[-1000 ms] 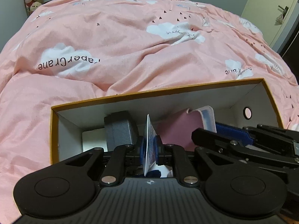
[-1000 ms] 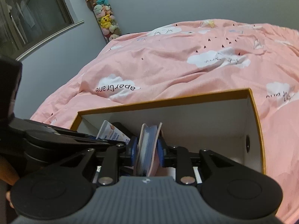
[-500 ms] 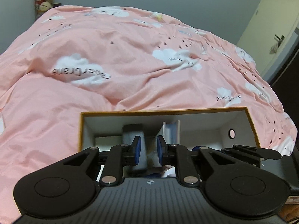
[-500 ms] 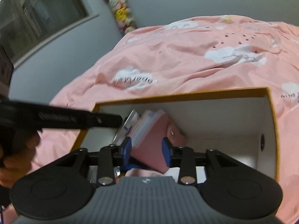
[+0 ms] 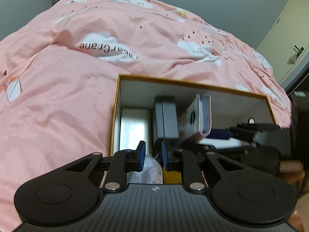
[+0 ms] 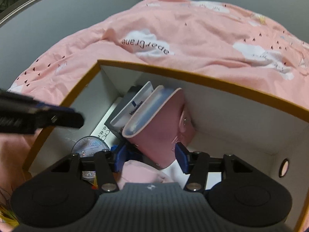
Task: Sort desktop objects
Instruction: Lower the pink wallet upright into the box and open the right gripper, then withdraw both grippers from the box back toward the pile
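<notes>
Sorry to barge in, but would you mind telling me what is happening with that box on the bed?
A person with a claw in each hand is sorting small items into a yellow-rimmed box resting on a pink duvet. The right claw is opening around a pink case that leans inside the box; its pads no longer press it. The left claw is open and empty above the box's near edge. A grey case, a white packet and a glittery round item already sit inside.

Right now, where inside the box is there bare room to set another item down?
The bare white floor runs between the pink wallet and the box wall with the round hole. The opposite end is crowded: a white packet, a grey case and a glittery globe.
</notes>
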Demonstrator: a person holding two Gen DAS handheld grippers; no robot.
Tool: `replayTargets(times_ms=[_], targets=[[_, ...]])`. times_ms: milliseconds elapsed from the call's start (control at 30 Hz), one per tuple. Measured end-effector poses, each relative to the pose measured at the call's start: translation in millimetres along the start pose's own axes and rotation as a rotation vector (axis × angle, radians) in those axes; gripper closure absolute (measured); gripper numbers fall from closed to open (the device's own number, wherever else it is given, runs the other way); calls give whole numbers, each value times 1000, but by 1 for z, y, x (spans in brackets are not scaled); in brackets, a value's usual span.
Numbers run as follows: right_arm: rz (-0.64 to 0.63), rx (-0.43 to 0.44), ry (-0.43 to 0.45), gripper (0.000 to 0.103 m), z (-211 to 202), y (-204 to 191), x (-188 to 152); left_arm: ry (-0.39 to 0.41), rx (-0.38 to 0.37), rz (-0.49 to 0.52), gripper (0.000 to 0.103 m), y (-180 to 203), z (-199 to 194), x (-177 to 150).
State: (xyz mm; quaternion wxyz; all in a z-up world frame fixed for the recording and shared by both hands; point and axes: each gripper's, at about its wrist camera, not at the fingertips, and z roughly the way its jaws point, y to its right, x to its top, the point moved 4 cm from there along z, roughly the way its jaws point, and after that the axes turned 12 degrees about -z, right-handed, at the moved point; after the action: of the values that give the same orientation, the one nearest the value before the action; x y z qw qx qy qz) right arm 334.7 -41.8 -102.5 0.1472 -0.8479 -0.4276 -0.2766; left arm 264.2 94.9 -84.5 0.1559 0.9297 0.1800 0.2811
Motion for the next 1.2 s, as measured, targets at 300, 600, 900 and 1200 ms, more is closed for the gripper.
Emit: replayTargets(times_ms=[300, 600, 900, 1200], targets=[[95, 71, -7, 46, 6, 7, 2, -20, -7, 1, 83, -1, -1, -23], [52, 9, 16, 47, -9, 0, 2, 32, 15, 47, 83, 11, -17, -38], [33, -48, 119, 48, -63, -19, -8, 70, -17, 82, 83, 30, -39, -57], [26, -95, 262, 49, -121, -48, -35, 113, -36, 112, 83, 39, -63, -77]])
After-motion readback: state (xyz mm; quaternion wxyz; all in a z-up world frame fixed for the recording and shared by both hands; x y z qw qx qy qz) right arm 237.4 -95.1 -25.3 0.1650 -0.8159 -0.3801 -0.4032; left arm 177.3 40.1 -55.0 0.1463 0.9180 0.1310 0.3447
